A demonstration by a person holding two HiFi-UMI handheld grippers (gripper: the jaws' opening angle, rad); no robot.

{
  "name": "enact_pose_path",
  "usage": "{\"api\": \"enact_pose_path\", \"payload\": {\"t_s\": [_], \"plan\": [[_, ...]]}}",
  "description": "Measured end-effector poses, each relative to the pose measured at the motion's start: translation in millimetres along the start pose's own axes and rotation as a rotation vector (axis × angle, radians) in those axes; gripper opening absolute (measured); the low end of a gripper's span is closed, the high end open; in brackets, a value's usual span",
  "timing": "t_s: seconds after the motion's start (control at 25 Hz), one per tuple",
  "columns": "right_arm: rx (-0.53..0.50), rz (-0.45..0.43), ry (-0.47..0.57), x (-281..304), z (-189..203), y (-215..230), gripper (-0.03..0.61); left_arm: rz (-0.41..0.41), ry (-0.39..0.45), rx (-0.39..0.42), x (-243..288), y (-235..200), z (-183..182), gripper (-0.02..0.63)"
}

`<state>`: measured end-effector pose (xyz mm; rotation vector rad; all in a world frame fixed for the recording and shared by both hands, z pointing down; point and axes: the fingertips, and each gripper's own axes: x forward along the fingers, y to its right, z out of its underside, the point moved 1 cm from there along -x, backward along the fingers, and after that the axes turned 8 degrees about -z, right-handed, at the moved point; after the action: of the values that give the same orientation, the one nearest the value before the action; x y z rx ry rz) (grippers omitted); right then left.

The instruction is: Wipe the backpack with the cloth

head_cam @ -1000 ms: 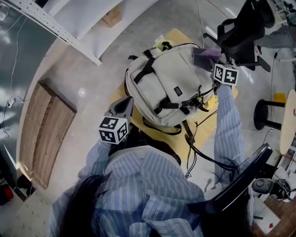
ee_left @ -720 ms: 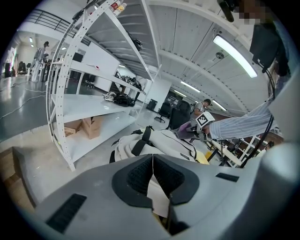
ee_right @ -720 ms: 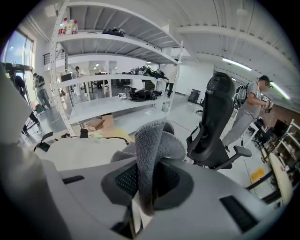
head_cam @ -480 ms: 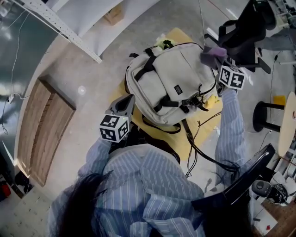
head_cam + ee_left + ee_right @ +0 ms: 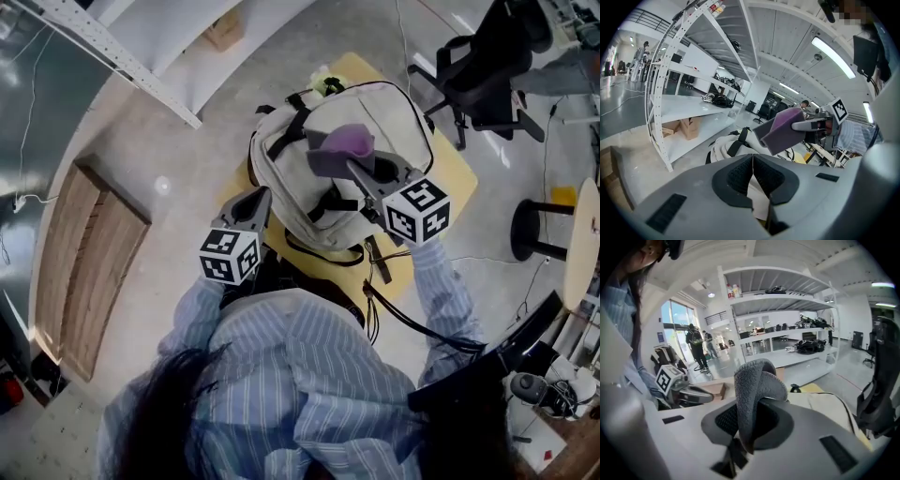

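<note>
**A:** Right gripper has swung in from the bag's far right edge. It is now over the middle of the beige fabric backpack with black straps.

**B:** Grip?

**A:** Its own view shows the jaws clamped on the folded purple-grey microfibre cloth. The left gripper sits at the backpack's near-left edge with its pads pressed together. Beige fabric shows just past them. Whether any is pinched, I cannot tell.

**B:** Clearances?

**A:** The backpack lies on a flat yellow mat. Bare floor is open to the left as far as the white metal shelving rack. A black office chair stands near the mat's far right corner.

**B:** Obscured?

**A:** The person's striped shirt cuts off the bag's near end. From above, the cloth overlaps the front panel, and contact is not resolvable. The left gripper view gives the cloth side-on, above the bag.
</note>
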<state>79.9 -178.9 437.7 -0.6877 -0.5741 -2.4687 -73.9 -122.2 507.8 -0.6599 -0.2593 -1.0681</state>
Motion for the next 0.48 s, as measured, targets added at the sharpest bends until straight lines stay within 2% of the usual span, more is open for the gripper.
{"api": "enact_pose_path", "payload": {"t_s": [0.16,0.28,0.36,0.48], "plan": [[-0.02,-0.106,-0.014,16,9,-60,0.041,-0.004,-0.002,-0.003,0,1,1,0.006],[0.019,-0.174,-0.054,30,33,-88,0.041,-0.006,-0.004,-0.006,0,1,3,0.006],[0.028,-0.19,-0.106,39,54,-96,0.041,-0.008,-0.005,-0.005,0,0,4,0.006],[0.017,-0.156,-0.147,41,70,-88,0.041,-0.004,-0.007,-0.002,0,1,4,0.006]]}}
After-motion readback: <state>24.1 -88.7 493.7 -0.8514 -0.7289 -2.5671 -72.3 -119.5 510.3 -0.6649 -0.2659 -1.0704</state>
